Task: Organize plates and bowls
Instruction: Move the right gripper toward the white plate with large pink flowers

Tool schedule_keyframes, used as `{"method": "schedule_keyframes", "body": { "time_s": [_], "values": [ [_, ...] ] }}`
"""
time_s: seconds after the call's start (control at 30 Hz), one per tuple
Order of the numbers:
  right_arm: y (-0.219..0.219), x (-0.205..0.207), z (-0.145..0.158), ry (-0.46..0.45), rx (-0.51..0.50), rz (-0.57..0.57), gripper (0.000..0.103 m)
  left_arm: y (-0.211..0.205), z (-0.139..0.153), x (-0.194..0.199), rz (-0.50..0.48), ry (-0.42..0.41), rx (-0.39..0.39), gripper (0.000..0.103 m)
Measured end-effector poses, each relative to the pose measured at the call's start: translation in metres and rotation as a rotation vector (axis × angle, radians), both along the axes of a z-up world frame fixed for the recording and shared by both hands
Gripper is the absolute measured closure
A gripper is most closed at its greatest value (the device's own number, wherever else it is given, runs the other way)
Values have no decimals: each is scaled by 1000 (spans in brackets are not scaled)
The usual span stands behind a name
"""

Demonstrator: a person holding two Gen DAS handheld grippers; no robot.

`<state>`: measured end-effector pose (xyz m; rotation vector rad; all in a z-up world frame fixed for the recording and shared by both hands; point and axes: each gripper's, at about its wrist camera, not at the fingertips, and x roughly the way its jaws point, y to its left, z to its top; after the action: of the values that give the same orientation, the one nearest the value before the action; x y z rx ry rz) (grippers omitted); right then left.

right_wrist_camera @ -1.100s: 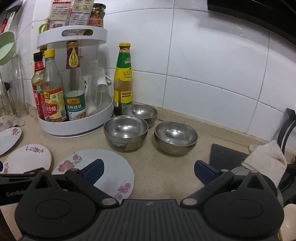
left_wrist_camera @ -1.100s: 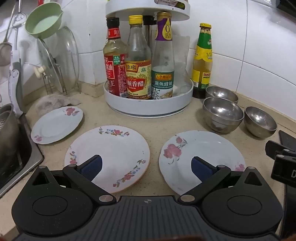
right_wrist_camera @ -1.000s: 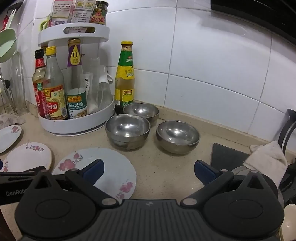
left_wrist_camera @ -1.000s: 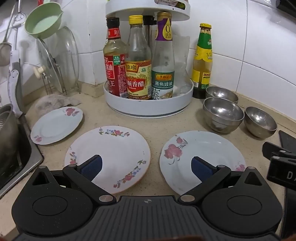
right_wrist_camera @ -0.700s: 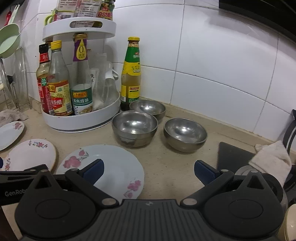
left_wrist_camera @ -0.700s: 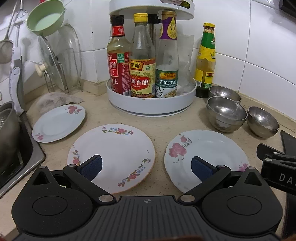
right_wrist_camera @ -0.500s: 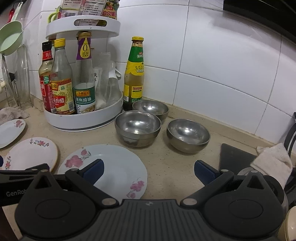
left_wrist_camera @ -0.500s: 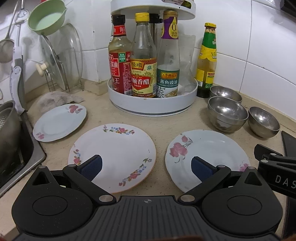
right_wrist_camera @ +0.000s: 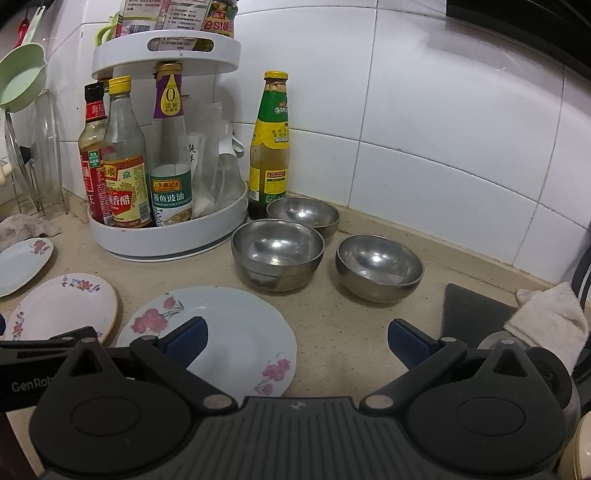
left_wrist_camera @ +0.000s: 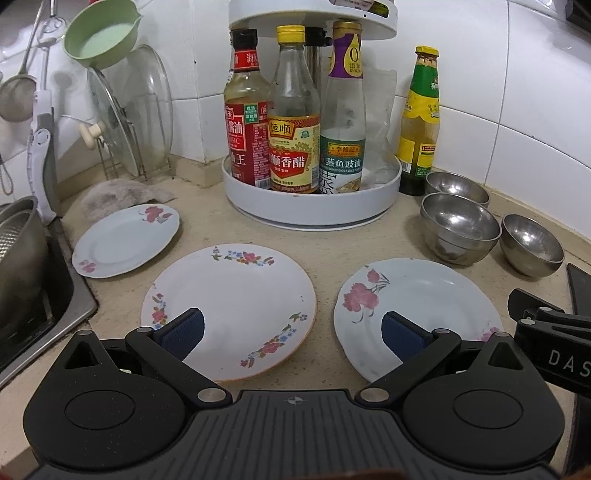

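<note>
Your left tongs (left_wrist_camera: 291,334) and right tongs (right_wrist_camera: 297,338) are matte black, ribbed in the middle, with blue pads (left_wrist_camera: 183,328), silver pivot screws and white lettering.

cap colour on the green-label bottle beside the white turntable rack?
Yellow cap; clearest in the right wrist view.

A white two-tier turntable rack (left_wrist_camera: 314,212) stands on the beige counter (left_wrist_camera: 325,251) against the tiled wall (right_wrist_camera: 443,129); its lower tier holds a red-labelled sauce bottle (left_wrist_camera: 245,110), a yellow-capped vinegar bottle (left_wrist_camera: 294,118) and a purple-necked soy bottle (left_wrist_camera: 343,118), all upright; a green-labelled bottle (left_wrist_camera: 421,122) stands just beside the rack; glass lids (left_wrist_camera: 129,110) lean in a wire stand at the corner; a green ladle (left_wrist_camera: 99,33) hangs above; a grey rag (left_wrist_camera: 122,192) lies near the sink (left_wrist_camera: 48,295); a white cloth (right_wrist_camera: 550,317) lies at far right.
</note>
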<state>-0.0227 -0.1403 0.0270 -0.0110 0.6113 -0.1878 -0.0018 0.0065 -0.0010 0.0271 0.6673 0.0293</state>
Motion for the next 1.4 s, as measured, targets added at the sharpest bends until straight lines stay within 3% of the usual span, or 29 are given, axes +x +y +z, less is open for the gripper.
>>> {"method": "schedule_keyframes", "body": {
  "time_s": [0.17,0.8,1.4],
  "values": [
    [1,0,-1,5,7,2,2,2,0,1,2,0,-26,0],
    [6,4,-4,20,33,16,2,7,-1,1,14,2,35,0],
    [27,17,-12,53,78,95,2,36,-7,-1,59,-4,5,0]
  ]
}}
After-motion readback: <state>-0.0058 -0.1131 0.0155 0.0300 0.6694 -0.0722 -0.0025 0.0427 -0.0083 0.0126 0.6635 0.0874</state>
